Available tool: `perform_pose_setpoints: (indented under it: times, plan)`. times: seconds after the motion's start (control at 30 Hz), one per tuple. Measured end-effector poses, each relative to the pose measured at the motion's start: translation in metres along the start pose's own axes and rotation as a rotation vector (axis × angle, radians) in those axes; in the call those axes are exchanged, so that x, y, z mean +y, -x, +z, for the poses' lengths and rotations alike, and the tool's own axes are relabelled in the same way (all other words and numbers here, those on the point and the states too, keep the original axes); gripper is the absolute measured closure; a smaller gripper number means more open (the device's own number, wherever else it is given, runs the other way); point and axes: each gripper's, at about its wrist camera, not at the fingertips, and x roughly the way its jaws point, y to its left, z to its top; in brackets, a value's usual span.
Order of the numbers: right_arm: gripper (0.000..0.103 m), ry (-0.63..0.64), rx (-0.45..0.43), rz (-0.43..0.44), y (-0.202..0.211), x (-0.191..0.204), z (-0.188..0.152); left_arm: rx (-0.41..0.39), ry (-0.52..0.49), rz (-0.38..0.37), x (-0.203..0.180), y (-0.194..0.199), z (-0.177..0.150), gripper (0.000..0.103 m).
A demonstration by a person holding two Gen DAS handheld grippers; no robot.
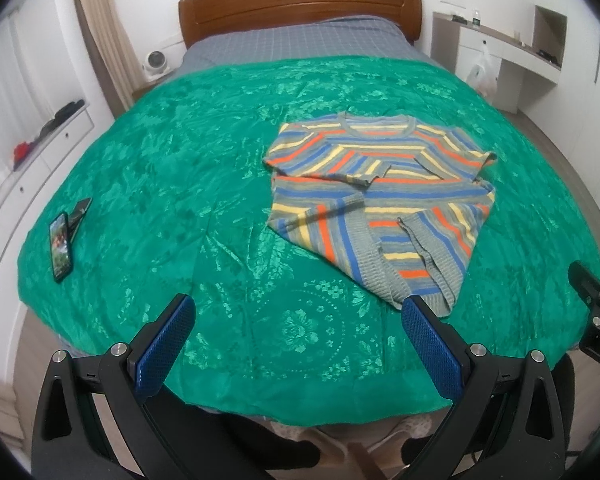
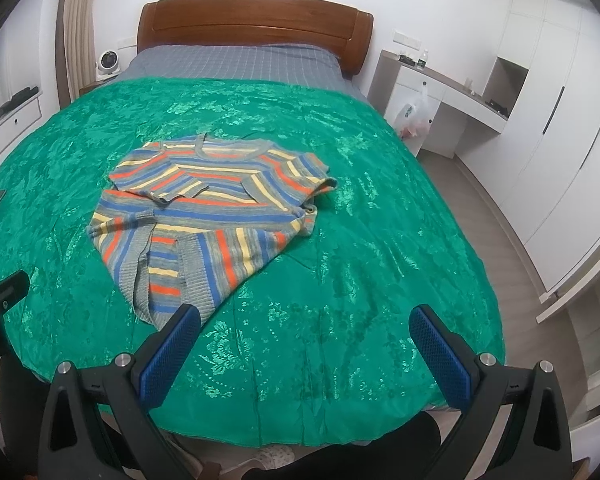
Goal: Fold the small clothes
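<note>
Lying on green bedspread [image 1: 180, 168], striped sweater [image 1: 376, 196] partly folded, ahead-right of left gripper [image 1: 296, 344], hem near right fingertip, jaws spread wide, empty. Right wrist: sweater [image 2: 212, 208] ahead-left of right gripper [image 2: 306, 344], also wide, empty.

Striped sweater [image 1: 380, 196], green floral bedspread [image 1: 220, 200]
</note>
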Motion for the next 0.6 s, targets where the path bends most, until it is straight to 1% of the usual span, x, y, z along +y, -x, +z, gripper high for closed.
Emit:
perform_pose_setpoints:
  times: [0.3, 0.47, 0.57, 0.6]
  plan:
    - [0.0, 0.0, 0.006, 0.005, -0.001, -0.002, 0.0, 0.001, 0.002, 0.003, 0.001, -0.002, -0.002, 0.0]
    - [0.0, -0.013, 0.017, 0.013, -0.008, -0.007, -0.002, 0.015, 0.021, 0.016, 0.011, -0.01, -0.005, 0.0]
    - [0.0, -0.021, 0.014, 0.044, -0.017, -0.011, -0.004, 0.033, 0.052, 0.024, 0.024, -0.017, -0.008, 0.0]
    - [0.0, -0.023, 0.003, 0.074, -0.022, -0.012, -0.004, 0.04, 0.059, 0.025, 0.027, -0.019, -0.009, 0.0]
